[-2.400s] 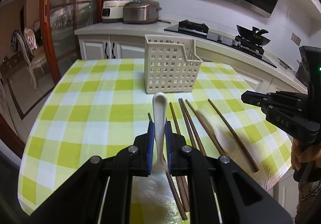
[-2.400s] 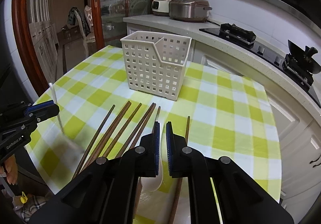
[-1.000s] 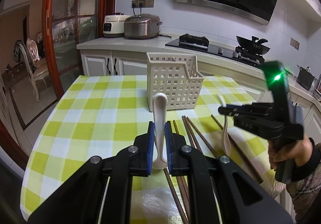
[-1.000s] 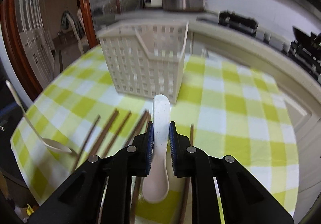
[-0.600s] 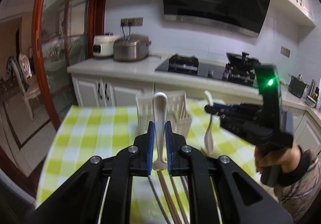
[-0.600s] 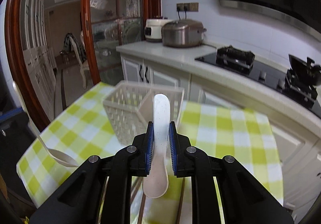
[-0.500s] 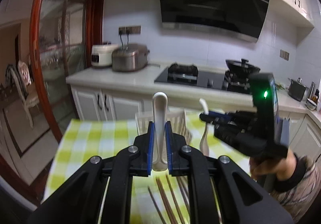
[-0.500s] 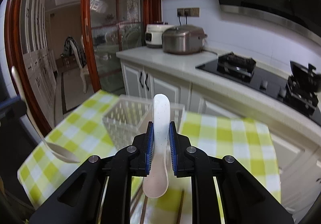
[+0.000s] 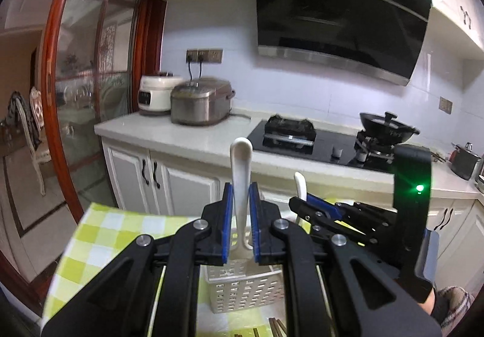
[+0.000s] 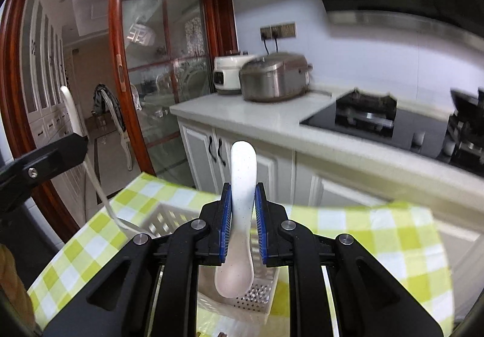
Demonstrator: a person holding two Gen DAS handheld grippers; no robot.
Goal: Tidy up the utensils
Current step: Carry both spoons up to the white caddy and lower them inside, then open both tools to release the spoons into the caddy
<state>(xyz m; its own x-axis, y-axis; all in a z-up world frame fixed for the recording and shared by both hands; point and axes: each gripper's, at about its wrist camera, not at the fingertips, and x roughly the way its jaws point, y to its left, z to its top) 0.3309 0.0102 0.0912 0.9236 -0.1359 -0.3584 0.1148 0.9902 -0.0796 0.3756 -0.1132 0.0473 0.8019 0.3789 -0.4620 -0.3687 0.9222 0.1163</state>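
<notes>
Our left gripper has its jaws clamped on a slim white spoon, handle pointing to twelve o'clock. At our three o'clock the right gripper grips a broader, speckled white spoon, bowl hanging toward six o'clock over the cream slotted basket on the checked tabletop. A second ago both spoons were lower, short of the basket; now they are above it, and the brown chopsticks have slid to the bottom edge.

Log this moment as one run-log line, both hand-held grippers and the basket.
left hand-held gripper: shut on white spoon | right hand-held gripper: shut on speckled spoon | basket: below both | chopsticks: on table
</notes>
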